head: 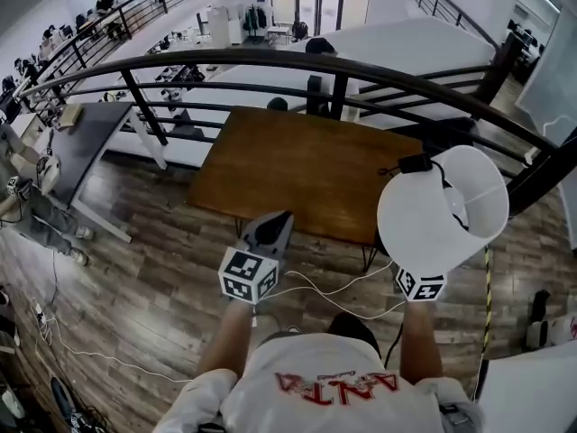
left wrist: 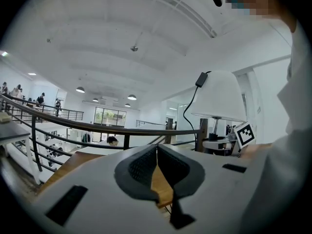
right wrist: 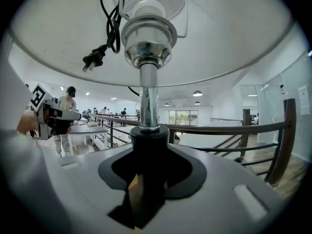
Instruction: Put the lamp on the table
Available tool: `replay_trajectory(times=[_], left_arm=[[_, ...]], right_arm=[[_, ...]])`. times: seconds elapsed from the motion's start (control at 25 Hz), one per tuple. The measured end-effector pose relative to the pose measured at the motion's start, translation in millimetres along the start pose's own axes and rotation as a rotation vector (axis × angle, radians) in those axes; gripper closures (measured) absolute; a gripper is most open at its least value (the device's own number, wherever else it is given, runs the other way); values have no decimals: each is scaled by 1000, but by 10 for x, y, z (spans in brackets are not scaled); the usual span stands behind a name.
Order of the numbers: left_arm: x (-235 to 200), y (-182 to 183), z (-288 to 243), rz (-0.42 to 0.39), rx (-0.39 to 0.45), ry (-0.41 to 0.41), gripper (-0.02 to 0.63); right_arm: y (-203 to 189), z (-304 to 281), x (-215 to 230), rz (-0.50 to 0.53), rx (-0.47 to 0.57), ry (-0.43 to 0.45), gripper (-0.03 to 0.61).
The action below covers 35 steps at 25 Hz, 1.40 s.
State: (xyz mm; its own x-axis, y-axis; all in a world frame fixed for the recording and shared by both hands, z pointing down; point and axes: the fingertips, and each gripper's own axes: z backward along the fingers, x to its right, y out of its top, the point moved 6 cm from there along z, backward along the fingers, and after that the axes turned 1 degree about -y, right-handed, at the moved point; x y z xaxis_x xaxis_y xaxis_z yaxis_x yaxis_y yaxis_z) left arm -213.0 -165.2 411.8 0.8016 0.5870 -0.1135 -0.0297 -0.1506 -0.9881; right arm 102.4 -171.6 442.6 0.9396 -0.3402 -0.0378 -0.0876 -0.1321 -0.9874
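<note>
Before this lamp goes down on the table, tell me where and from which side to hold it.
Grip the dark collar at the foot of the chrome stem, coming in from below the shade, as the right gripper does: jaws shut on it. The lamp is slim and round there; the shade is wide and thin-walled, and the cord hangs loose inside it.
</note>
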Motion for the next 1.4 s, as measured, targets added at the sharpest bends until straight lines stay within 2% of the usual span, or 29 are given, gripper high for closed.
replay_trajectory(times=[0.4, 0.52, 0.72, 1.08, 1.4], left_arm=[[-288, -23, -591, 10, -20, 7, 600], [-393, -11, -923, 18, -23, 24, 600], [-469, 25, -1605, 19, -33, 8, 600], [-549, 98, -2793, 14, -59, -13, 600], [-703, 17, -3566, 48, -92, -17, 600]], right_arm=[[-79, -595, 404, -6, -20, -7, 445], [-56, -897, 612, -6, -19, 5, 446], [-18, -1358, 1051, 7, -22, 25, 445], [-34, -2183, 1955, -5, -48, 6, 446], [-153, -2920, 2539, 21, -66, -6, 446]])
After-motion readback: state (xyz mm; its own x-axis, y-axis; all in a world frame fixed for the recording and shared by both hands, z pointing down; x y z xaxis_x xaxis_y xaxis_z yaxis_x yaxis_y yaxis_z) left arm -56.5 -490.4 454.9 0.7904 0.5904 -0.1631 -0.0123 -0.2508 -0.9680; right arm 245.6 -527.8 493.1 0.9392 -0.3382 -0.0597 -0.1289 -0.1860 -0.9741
